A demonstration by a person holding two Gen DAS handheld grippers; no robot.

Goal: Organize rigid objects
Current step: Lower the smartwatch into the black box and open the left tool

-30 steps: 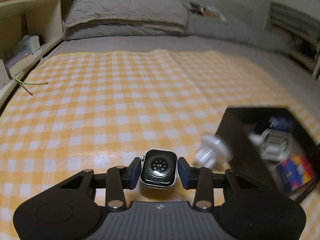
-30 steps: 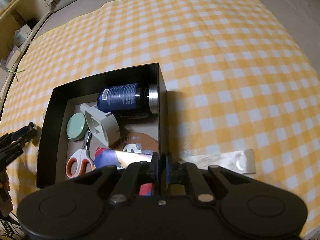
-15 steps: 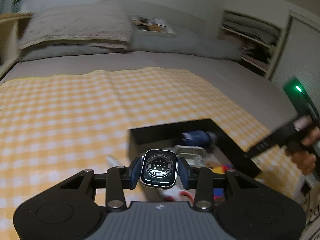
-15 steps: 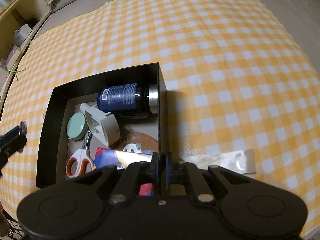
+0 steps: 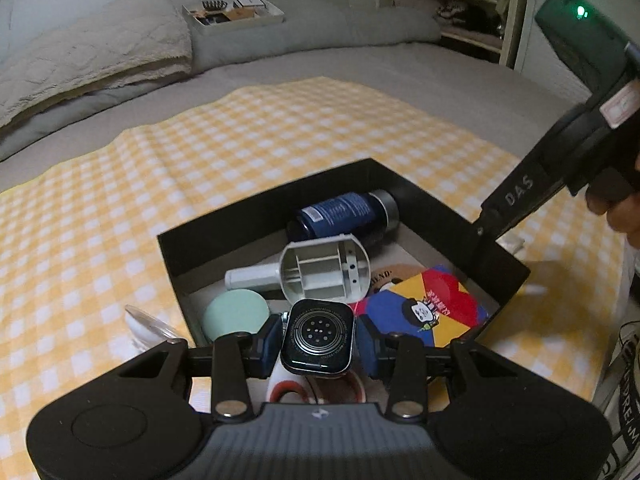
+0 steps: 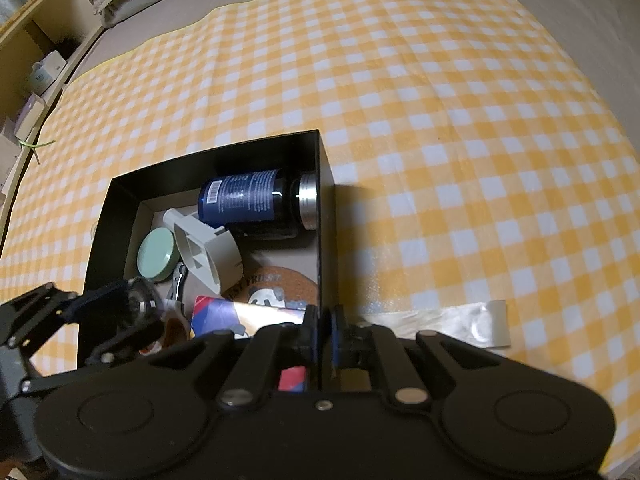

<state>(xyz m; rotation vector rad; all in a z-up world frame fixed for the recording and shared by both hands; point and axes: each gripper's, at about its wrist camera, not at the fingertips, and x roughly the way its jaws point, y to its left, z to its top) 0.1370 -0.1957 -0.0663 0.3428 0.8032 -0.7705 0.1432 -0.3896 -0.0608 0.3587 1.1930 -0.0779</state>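
My left gripper [image 5: 318, 340] is shut on a smartwatch body [image 5: 318, 338], sensor back facing the camera, held over the near left part of the black box [image 5: 256, 210]. In the box lie a blue bottle [image 5: 348, 214], a white plastic holder [image 5: 324, 272], a mint round case [image 5: 234, 314], orange-handled scissors [image 5: 288, 390] and a colourful card [image 5: 430, 306]. My right gripper [image 6: 325, 330] is shut on the box's right wall [image 6: 325, 216]. The left gripper also shows in the right wrist view [image 6: 132, 304], over the box's left side.
The box sits on a yellow checked cloth [image 6: 440, 120] on a bed. A clear plastic piece [image 5: 146, 326] lies left of the box, a clear wrapper [image 6: 460, 322] right of it. Pillows [image 5: 92, 60] and a tray [image 5: 232, 12] lie at the back; shelves [image 6: 36, 60] stand at the left.
My left gripper has swung right with the watch, from over the cloth to above the box. My right gripper has stayed clamped on the box wall.
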